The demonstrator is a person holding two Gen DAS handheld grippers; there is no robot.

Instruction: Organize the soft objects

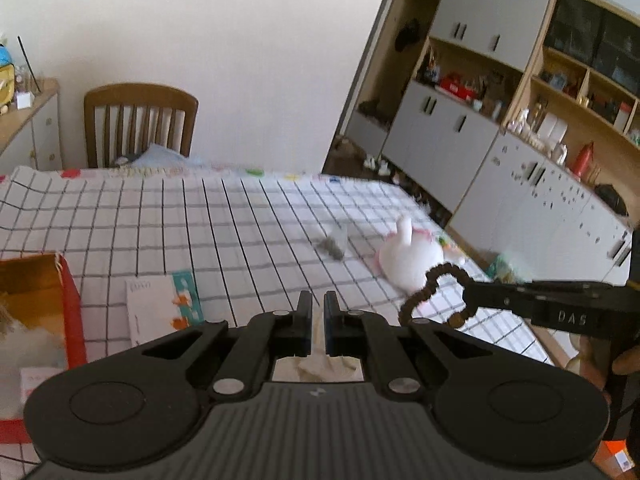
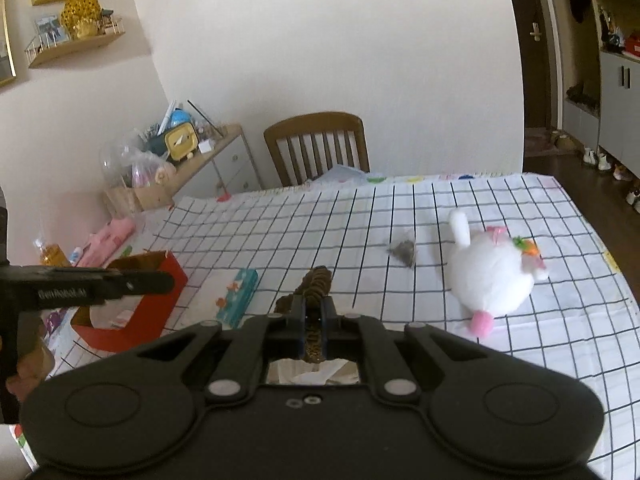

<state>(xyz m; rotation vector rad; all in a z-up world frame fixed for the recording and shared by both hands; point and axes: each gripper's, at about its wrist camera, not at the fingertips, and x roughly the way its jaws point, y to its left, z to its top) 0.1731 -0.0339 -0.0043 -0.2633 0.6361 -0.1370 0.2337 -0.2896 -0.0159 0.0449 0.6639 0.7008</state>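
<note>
Right hand-held gripper (image 2: 314, 312): closed tight on a brown scrunchie (image 2: 316, 282), which is lifted clear of the tabletop (image 2: 320, 216); the left wrist view shows most of the loop (image 1: 436, 292) hanging free beyond the fingertips
Left hand-held gripper (image 1: 318, 312): fingers drawn almost together with only a narrow slit between them, nothing held, raised above the tabletop
Red box (image 2: 132, 304): open-topped, ahead and to the left of the right hand-held gripper, partly behind the left one in that view; judged the likely place for the soft things
Tissue pack (image 2: 236, 296): flat on the tabletop just left of the held scrunchie, between it and the red box
White plush toy (image 2: 492, 280): lying on its side ahead and to the right of the right hand-held gripper, with pink trim and a small orange decoration
Small grey pouch (image 2: 404, 250): ahead of the right hand-held gripper, near the plush toy but apart from it; what it is cannot be made out
Step in hand: judged to be carrying the scrunchie toward the red box
Risk: only a small part of the loop is pinched, so a quick swing could let it slip out short of the box
Risk: the left hand-held gripper sits across the path to the box, so the two could knock together
</note>
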